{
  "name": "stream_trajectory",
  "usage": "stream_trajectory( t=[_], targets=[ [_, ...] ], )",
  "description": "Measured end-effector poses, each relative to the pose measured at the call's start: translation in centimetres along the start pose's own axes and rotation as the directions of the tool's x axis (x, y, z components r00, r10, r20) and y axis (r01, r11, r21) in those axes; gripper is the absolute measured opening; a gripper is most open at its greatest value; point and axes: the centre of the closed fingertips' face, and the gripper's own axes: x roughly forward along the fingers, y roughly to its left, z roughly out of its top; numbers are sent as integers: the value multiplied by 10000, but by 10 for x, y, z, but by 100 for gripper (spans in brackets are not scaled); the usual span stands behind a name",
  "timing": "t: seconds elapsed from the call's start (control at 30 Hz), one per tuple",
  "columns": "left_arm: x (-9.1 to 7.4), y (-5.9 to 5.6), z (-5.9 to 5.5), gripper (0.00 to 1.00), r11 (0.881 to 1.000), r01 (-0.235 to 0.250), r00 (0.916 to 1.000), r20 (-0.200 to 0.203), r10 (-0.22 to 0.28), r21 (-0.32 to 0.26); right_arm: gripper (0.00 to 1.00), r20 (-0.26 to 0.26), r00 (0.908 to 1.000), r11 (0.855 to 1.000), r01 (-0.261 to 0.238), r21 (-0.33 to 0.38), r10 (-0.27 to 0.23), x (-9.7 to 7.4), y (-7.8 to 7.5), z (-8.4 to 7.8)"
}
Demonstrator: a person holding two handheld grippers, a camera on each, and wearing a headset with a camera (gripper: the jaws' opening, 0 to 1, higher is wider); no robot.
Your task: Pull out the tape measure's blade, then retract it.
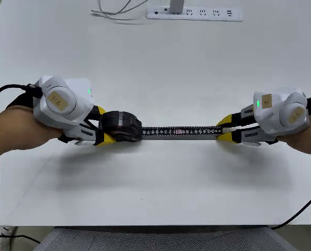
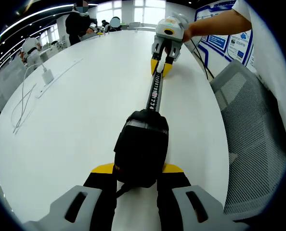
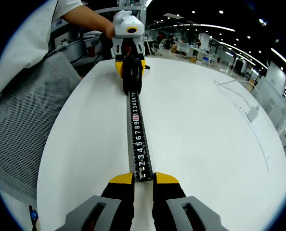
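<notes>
Two tools are closed on one tape measure, which lies across the white surface (image 1: 155,73), nearer its near edge than its far one. At the left, the left tool (image 1: 104,125) is clenched on the case (image 1: 121,126), with a yellow-tipped jaw set against each flank. The case is black, rounded and squat, with a dull, rubbery-looking skin, and appears to rest on the surface. From its right face the blade (image 1: 179,131) is drawn out: a thin flat strip with a dark face, pale numerals and a short red-marked stretch. At the right, the right tool (image 1: 223,128) is closed on the blade's free end, with the lowest numerals just clear of its jaws.

The blade's long axis is laid left to right, roughly parallel to the near edge, and both tools are lined up along it, facing each other. The case lies directly left of the right tool, well apart from it. The pull-out is judged done or nearly so. For retraction, the right tool would have to be brought leftward along that same axis, so that the strip is fed straight into the case and not kinked. The surface is smooth and matt, so little drag is expected.
</notes>
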Motion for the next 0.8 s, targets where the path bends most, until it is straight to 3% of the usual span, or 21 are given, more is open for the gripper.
stream_trajectory(
  t=[0.8],
  targets=[
    [0,0,0,27,9999,95,10000,-9,-95,70,9,-427,9991,10000,13,18,-12,-16,-2,-19]
  ],
)
